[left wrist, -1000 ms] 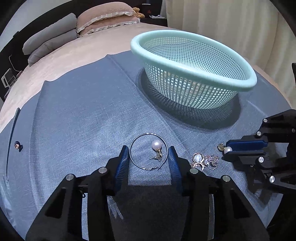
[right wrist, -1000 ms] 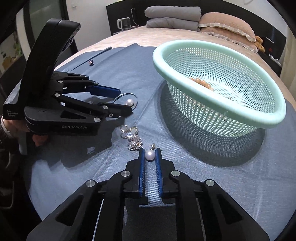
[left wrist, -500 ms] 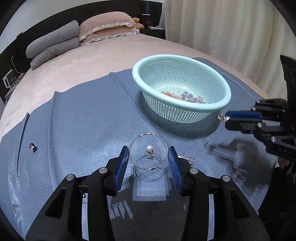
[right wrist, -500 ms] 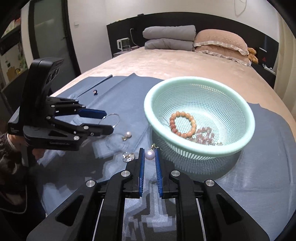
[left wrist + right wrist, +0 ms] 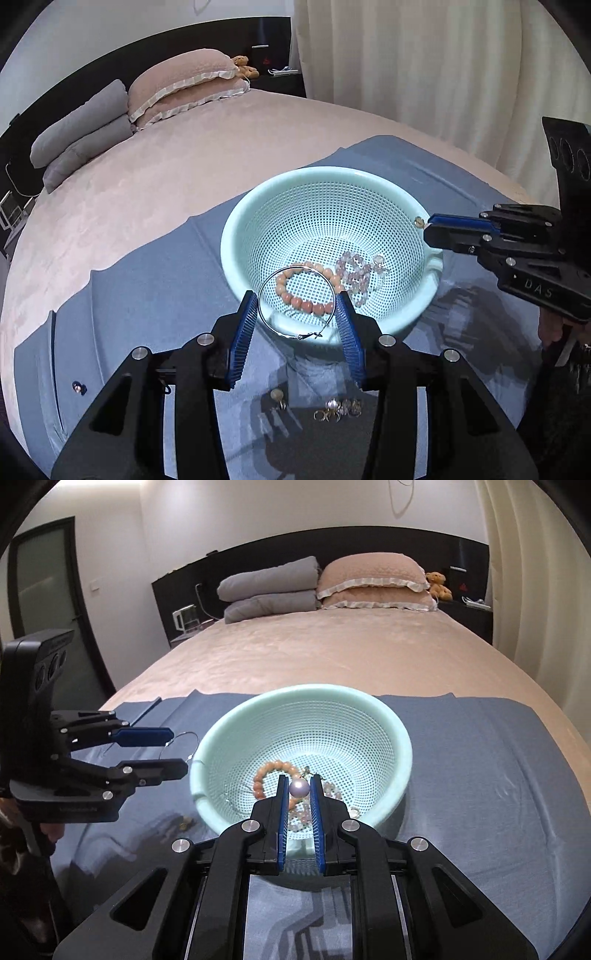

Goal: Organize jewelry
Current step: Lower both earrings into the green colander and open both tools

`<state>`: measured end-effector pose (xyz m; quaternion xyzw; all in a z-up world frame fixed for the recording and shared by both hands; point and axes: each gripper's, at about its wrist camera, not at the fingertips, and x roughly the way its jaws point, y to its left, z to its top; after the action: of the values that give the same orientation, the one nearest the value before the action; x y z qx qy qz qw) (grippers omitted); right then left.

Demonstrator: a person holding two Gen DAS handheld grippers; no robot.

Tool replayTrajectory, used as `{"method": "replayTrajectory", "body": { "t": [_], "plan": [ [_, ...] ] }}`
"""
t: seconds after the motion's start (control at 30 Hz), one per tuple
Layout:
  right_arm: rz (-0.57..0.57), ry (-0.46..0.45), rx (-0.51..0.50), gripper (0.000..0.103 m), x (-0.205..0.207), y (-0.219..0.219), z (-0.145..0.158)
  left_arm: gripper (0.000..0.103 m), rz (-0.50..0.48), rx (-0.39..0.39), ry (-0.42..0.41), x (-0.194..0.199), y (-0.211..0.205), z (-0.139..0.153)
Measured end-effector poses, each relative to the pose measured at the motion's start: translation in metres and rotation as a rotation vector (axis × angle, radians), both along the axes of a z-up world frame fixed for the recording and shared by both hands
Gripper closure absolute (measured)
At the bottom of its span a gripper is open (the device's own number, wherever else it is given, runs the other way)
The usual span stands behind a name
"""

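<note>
Bed, pearl earring [image 5: 299, 788] pinched above basket [image 5: 402, 746]

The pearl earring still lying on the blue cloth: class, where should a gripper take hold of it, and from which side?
Grip the round pearl of the pearl earring, descending from above with jaws straddling it. It lies flat on the blue cloth; its thin hook offers little hold.

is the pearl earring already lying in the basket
No, the pearl earring is pinched between the right gripper's jaws above the basket.
</note>
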<state>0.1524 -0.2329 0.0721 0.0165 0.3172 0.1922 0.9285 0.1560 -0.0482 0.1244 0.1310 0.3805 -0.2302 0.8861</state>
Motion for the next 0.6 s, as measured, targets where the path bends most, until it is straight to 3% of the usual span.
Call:
{"method": "replayTrajectory", "body": {
  "t": [0.33,0.6],
  "plan": [
    [-0.024,0.047,-0.040,0.090,0.011,-0.004,-0.010,0.058,0.017,-0.007,0.076,0.030,-0.012,-0.026],
    [-0.036,0.051,-0.035,0.090,0.008,-0.011,-0.010,0.055,0.027,-0.010,0.053,0.021,-0.002,-0.017]
  ]
}}
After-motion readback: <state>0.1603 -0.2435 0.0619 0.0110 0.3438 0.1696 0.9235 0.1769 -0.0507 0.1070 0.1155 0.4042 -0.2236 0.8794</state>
